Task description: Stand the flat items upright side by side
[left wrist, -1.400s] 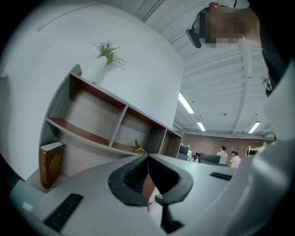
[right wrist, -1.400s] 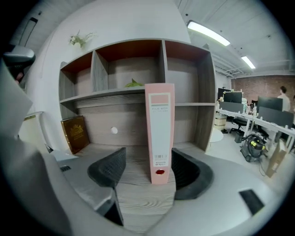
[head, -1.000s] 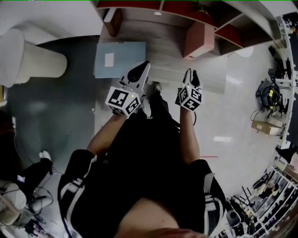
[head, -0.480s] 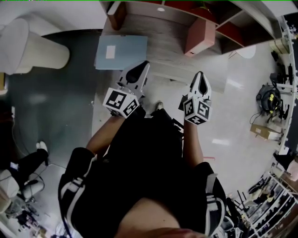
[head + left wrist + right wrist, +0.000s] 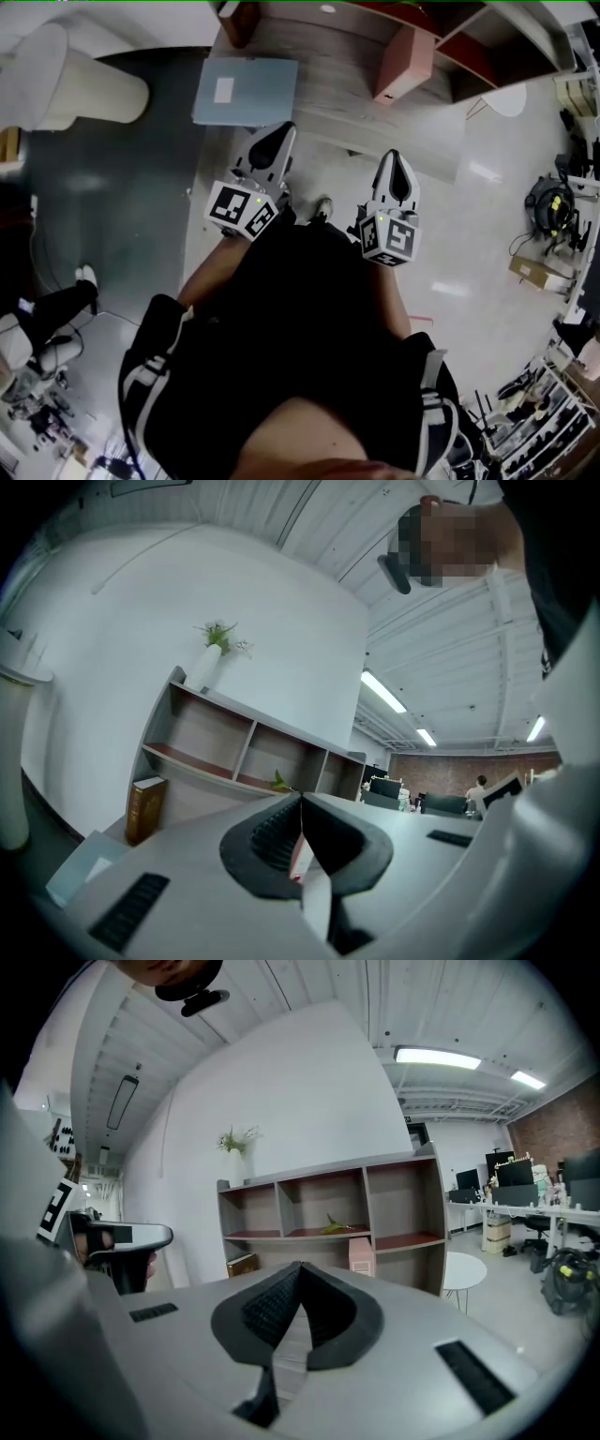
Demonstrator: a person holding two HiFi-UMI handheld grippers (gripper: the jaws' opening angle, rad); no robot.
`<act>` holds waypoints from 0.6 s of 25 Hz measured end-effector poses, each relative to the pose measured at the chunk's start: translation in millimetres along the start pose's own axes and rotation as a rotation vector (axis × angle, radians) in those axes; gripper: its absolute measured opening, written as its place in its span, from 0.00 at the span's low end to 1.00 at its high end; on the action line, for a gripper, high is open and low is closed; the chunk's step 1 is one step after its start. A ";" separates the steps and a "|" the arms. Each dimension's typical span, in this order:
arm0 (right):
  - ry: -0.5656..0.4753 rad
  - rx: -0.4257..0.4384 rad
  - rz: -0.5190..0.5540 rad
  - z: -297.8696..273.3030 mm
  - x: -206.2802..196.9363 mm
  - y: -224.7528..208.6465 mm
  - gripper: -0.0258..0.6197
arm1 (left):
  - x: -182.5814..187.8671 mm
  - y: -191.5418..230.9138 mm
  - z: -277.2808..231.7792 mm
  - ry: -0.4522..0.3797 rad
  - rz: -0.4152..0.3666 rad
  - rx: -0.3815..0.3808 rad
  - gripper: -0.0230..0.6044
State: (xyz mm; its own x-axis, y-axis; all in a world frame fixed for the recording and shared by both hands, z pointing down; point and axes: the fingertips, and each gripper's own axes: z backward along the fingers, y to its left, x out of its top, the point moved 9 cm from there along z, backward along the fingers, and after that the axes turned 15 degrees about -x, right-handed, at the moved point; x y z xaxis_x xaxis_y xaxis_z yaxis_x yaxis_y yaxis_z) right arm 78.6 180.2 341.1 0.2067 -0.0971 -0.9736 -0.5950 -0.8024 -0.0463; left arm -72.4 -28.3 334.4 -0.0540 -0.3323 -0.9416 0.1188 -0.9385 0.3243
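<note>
In the head view, the person stood before the wooden surface [image 5: 356,103] with the left claw [image 5: 274,145] and the right claw [image 5: 395,171] held out in front of the body. Compared with a second earlier, the right claw had come up nearer to the head, and its jaws, then a little apart, were now together. The left claw had only shifted slightly. The blue folder [image 5: 246,91] lay flat at the left end of the surface, well apart from both claws. The pink book [image 5: 403,67] stood upright further right.

In the left gripper view, the left claw [image 5: 301,803] was closed with nothing between its jaws. Beyond it stood the brown book [image 5: 145,808], and the blue folder [image 5: 70,888] lay flat near it.

In the right gripper view, the right claw [image 5: 298,1274] was closed and empty too, aimed toward the shelf [image 5: 328,1204] and the pink book [image 5: 362,1255].

I judged that no item was in hand, so the blue folder was still to be picked up and stood beside the books.
</note>
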 end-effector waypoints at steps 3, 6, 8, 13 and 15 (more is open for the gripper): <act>0.006 0.015 -0.005 4.7 -2.0 0.0 0.08 | -4.3 -5.3 -1.2 0.008 0.006 -0.004 0.07; 0.005 0.026 -0.009 6.0 -3.5 -3.6 0.08 | -8.4 -11.7 -0.9 -0.011 0.017 -0.016 0.07; 0.009 0.032 -0.011 5.0 -4.8 -6.2 0.08 | -8.0 -16.8 -0.1 -0.063 0.028 -0.042 0.08; 0.012 0.059 -0.005 3.4 -10.7 -11.5 0.08 | -17.8 -15.6 -0.3 -0.131 0.140 -0.095 0.49; 0.020 0.078 -0.003 2.4 -12.1 -10.0 0.08 | -23.7 -14.3 4.1 -0.123 0.157 -0.093 0.49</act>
State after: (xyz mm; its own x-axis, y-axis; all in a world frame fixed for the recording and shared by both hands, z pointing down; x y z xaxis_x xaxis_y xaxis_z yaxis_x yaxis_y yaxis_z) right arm 80.1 190.8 352.7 0.2234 -0.1072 -0.9688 -0.6527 -0.7547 -0.0670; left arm -76.9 -7.5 352.4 -0.1475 -0.4878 -0.8604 0.2258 -0.8636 0.4509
